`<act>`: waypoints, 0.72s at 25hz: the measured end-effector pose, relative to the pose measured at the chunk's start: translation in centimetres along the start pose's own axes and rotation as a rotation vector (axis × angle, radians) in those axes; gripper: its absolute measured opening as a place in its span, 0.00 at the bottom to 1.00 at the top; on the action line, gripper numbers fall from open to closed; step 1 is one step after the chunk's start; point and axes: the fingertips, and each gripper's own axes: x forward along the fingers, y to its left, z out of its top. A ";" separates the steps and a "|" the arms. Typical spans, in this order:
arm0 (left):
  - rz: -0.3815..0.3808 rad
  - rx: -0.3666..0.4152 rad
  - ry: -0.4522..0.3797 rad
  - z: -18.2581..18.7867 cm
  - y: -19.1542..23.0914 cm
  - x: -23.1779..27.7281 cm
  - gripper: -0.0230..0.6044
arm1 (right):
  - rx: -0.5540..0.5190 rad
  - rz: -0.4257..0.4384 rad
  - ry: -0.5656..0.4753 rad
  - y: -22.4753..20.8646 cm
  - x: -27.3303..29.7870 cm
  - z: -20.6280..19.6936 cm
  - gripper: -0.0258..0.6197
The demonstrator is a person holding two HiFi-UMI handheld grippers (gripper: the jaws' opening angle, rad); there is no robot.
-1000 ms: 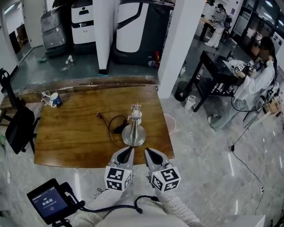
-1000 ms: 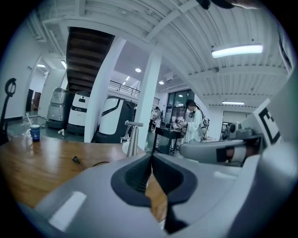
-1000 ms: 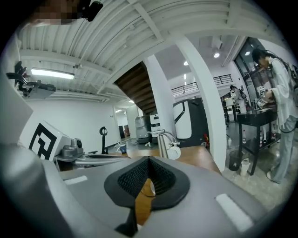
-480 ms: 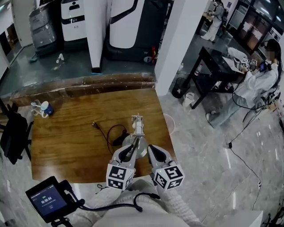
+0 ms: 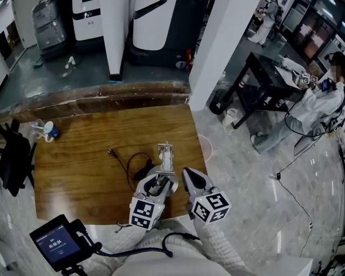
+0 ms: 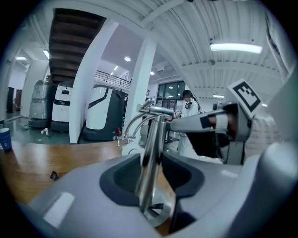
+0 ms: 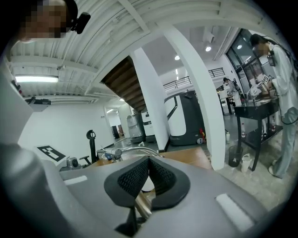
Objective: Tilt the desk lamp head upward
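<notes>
Left gripper [image 5: 156,187], jaws just now opening, is straddling the desk lamp [image 5: 164,164] by its upright post [image 6: 151,158] at the wooden table's [image 5: 81,167] near edge, while the right gripper [image 5: 192,181], closed and empty, is hovering just right of it.

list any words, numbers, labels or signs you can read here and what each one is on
Nothing here can be read in full.
Handheld screen: light digits and a line of characters, too small to read.
White machine: dark band with light lettering, too blurred to read.
Marker cube and its twin: square black-and-white patterns only, no words.
</notes>
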 end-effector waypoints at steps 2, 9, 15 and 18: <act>0.003 0.002 -0.004 0.1 -0.1 0.2 0.25 | 0.039 0.041 0.018 -0.1 0.6 0.4 0.04; 0.000 0.034 -0.008 0.8 -0.7 0.1 0.25 | 0.319 0.203 0.064 -0.4 2.9 1.8 0.13; 0.007 0.041 -0.005 0.8 -0.9 0.1 0.26 | 0.694 0.412 0.152 0.9 4.6 2.6 0.19; 0.010 0.041 0.006 0.8 -1.0 0.4 0.27 | 0.827 0.461 0.191 1.0 5.2 2.0 0.23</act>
